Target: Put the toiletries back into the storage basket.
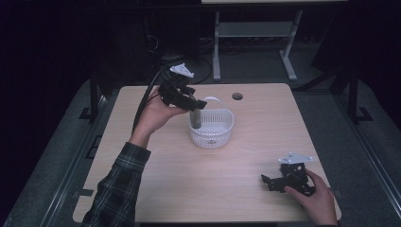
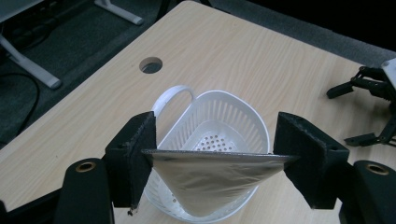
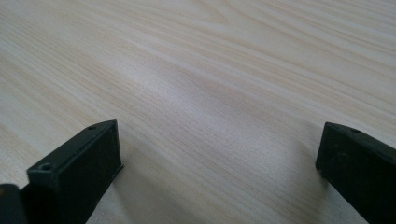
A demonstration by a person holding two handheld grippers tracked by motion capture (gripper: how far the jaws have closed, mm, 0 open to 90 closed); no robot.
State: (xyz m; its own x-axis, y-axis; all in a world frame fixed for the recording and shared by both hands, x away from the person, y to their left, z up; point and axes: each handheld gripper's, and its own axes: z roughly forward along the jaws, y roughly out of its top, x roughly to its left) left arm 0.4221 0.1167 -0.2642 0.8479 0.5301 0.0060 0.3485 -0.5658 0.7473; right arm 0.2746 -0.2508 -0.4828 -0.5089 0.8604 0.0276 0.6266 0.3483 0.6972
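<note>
Above the white basket [image 2: 243, 121] on the surface [image 1: 246, 142], the left claw [image 2: 215, 161] is pinching a silver pouch [image 2: 210, 179]; the right claw [image 3: 215, 158] is resting spread wide.

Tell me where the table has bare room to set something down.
The table is bare across the near middle, from the white basket to the front edge and between the sleeve and the right claw. The far right, beyond the cable hole, is bare too. The left claw holds a grey pouch over the basket.
</note>
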